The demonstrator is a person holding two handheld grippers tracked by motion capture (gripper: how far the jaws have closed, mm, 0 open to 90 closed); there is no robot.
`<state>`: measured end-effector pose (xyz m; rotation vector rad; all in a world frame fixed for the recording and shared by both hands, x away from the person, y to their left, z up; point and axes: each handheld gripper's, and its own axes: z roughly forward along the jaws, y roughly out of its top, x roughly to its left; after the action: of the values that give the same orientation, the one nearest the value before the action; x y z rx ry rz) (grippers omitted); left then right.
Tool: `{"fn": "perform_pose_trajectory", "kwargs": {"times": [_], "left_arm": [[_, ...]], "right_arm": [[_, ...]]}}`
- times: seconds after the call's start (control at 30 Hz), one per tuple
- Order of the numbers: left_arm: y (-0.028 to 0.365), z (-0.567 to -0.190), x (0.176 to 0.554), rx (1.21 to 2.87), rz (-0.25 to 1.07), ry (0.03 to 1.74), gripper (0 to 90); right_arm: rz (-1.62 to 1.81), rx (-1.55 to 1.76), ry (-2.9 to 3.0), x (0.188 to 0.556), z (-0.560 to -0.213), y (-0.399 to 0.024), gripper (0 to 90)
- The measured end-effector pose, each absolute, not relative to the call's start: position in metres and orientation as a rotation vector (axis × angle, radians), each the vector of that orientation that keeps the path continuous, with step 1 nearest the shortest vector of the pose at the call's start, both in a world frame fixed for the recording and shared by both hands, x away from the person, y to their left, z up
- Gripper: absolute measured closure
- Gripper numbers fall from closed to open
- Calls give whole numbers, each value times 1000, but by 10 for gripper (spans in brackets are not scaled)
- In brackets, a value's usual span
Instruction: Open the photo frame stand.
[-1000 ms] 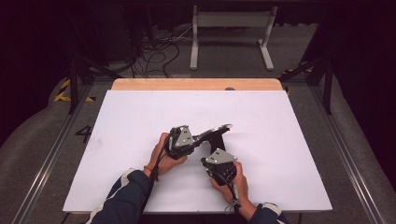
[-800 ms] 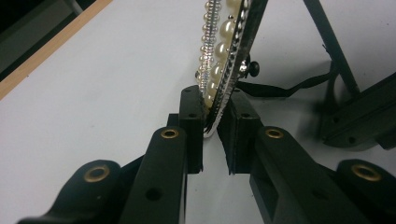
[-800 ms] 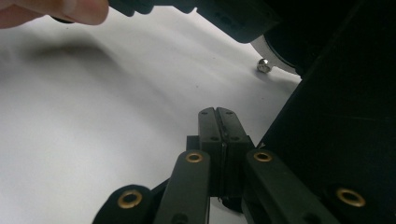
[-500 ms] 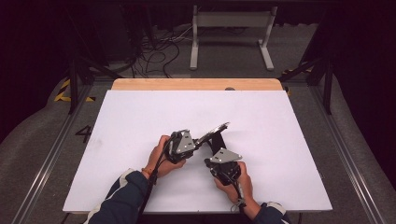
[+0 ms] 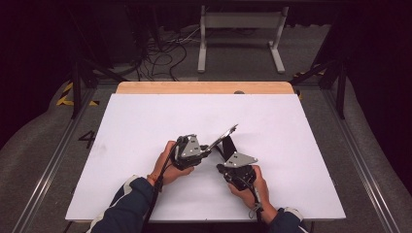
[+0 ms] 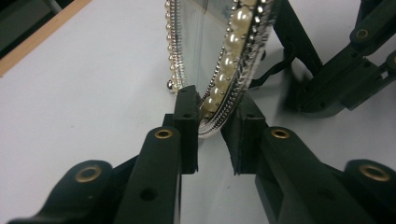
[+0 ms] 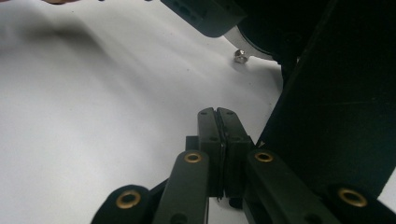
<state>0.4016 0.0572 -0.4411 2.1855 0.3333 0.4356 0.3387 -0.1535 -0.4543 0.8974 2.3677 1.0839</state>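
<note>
A person sits at a table [image 5: 145, 126] with a white top. Each hand holds a black gripper.

The left gripper [image 6: 212, 128] is near the middle of the table. Its two jaws are clamped on the bottom edge of a picture frame [image 6: 233, 56]. In the left gripper view the frame has a rim of white pearls [image 6: 236, 28] and tiny silver beads, with glass in the middle. A jaw presses on each side of the rim. The frame tilts up and away from the gripper.

From the high view the frame [image 5: 224, 135] is a thin, shiny thing that slants up to the right from the left gripper [image 5: 206, 150]. It is lifted at the far end. A black stand [image 5: 228, 145] hangs down behind it toward the table.

The right gripper [image 7: 217, 116] is just beside the frame, on the right. Its jaws are pressed tight together with nothing between them. In the right gripper view a big black flat piece [image 7: 336, 102], which may be the back or the stand of the frame, is very close on the right. I cannot tell if the jaws touch it. A small silver bead [image 7: 239, 56] shows at the edge of the frame above.

In the high view the right gripper [image 5: 227, 160] points up toward the stand. The left hand [image 5: 167, 167] and the right hand [image 5: 252, 182] rest low near the table. Both sleeves are dark blue.

Beyond the table there is a grey floor with black cables [image 5: 160, 48] and a white metal stand [image 5: 240, 24].
</note>
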Motion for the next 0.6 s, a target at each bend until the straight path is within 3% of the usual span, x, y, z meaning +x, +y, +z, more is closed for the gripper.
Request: {"fn": "perform_pose_trajectory", "kwargs": {"times": [0.17,0.3,0.6], "left_arm": [[56,-446,408,2159,416,376,666],[55,-446,407,2151,427,375,654],[54,-445,403,2162,455,327,751]], "right_arm": [[1099,888,2367,339,-451,-154,881],[1109,888,2364,339,-450,-155,883],[1111,899,2355,339,-450,-155,895]]}}
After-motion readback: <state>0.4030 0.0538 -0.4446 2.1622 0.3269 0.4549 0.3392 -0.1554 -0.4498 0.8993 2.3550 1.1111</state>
